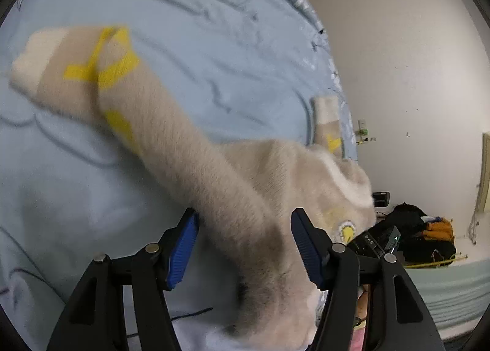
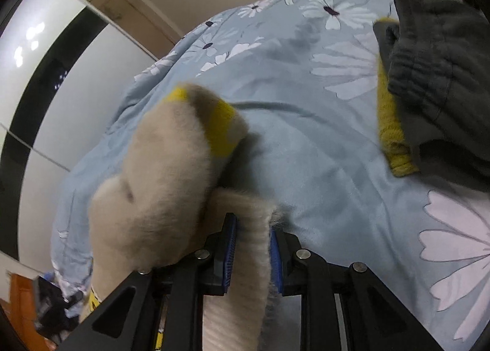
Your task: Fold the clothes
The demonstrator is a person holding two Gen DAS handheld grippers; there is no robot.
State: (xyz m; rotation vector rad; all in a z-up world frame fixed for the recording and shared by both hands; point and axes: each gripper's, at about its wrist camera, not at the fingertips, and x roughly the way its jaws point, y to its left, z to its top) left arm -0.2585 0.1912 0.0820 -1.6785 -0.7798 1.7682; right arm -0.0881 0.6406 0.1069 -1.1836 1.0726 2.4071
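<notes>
Beige fuzzy sweater (image 1: 232, 198) with yellow markings seen draped across light-blue floral bedcover (image 1: 190, 44); one sleeve stretched out toward far left, cuff resting on bed. Left hand-held gripper (image 1: 245, 247) spread wide, blue pads either side of sweater fabric, contact not clearly shown. Right hand-held gripper (image 2: 252, 254) pressed together on ribbed sweater edge, bunched fabric lifted beside it. Dark grey garment (image 2: 441, 69) and mustard knit piece (image 2: 392, 133) piled at bed's right, apparently touching.
</notes>
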